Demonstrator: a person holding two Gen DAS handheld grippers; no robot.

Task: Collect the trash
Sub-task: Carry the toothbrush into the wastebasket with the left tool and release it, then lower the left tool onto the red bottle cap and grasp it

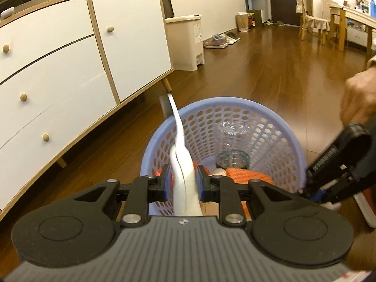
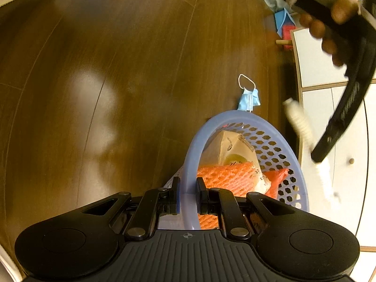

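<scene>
The jaws of the left gripper (image 1: 182,178) are closed on a white strip (image 1: 182,164), held lengthwise above the purple basket (image 1: 291,141). The basket rim is clamped by the right gripper (image 2: 188,193). A blue mask (image 2: 249,97) is seen on the floor just beyond the basket.

Warm, dim indoor light; a pale glare patch sheens the wooden floor (image 2: 94,108). Fisheye bends edges, and the moving hand (image 2: 329,11) blurs.

Lavender perforated basket (image 1: 265,127) on the floor, holding orange netting (image 2: 225,176), a clear bottle (image 1: 232,145), a paper packet (image 2: 232,150). White strip (image 1: 182,155) upright over its rim. Blue face mask (image 2: 249,97) on the floor just beside it.
</scene>
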